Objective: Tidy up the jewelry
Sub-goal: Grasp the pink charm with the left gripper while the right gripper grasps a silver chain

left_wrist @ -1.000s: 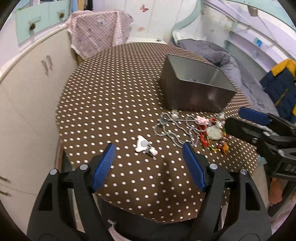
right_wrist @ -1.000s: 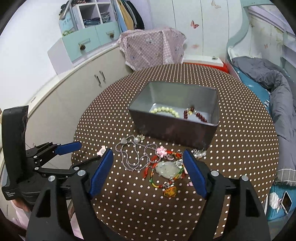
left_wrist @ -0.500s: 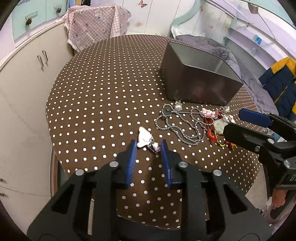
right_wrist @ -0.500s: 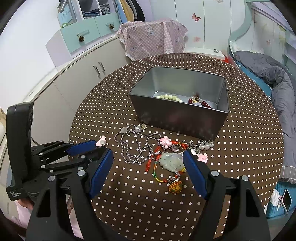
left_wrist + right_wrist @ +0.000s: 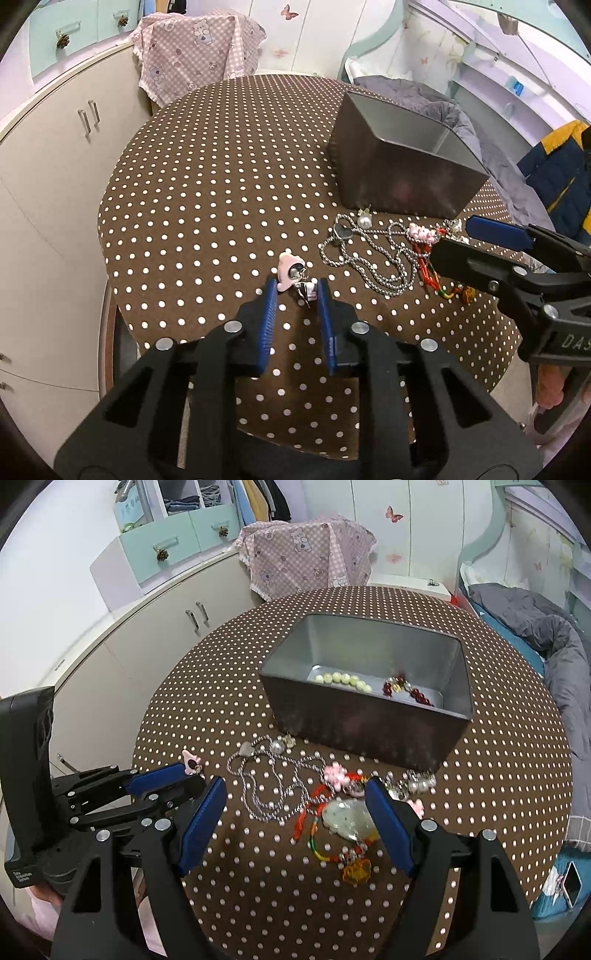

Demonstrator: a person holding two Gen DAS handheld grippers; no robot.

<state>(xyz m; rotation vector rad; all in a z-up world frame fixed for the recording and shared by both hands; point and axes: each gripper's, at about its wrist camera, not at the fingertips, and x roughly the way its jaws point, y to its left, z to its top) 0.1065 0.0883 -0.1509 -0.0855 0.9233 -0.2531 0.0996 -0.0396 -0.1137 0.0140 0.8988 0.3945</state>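
A small pink charm with a metal ring [image 5: 291, 272] lies on the dotted table near its front edge. My left gripper [image 5: 295, 291] has its jaws narrowed around the charm's clip end, with a small gap showing. A tangle of silver chain [image 5: 369, 254], a red cord with a jade pendant [image 5: 347, 816] and pink beads [image 5: 334, 773] lies in front of the grey metal box [image 5: 369, 723]. The box holds a pale bead bracelet [image 5: 341, 679] and a red bead piece [image 5: 402, 690]. My right gripper [image 5: 295, 819] is open above the pendant.
The round table [image 5: 207, 192] has a brown polka-dot cloth. White cabinets [image 5: 48, 173] stand to the left, a pink checked cloth [image 5: 199, 48] covers something behind, and a bed with grey bedding [image 5: 546, 635] is at the right. A phone [image 5: 570, 880] lies on the floor.
My left gripper moved forward to the pink charm and its jaws closed from wide open to narrow around it. My right gripper stayed open and shifted slightly over the pendant.
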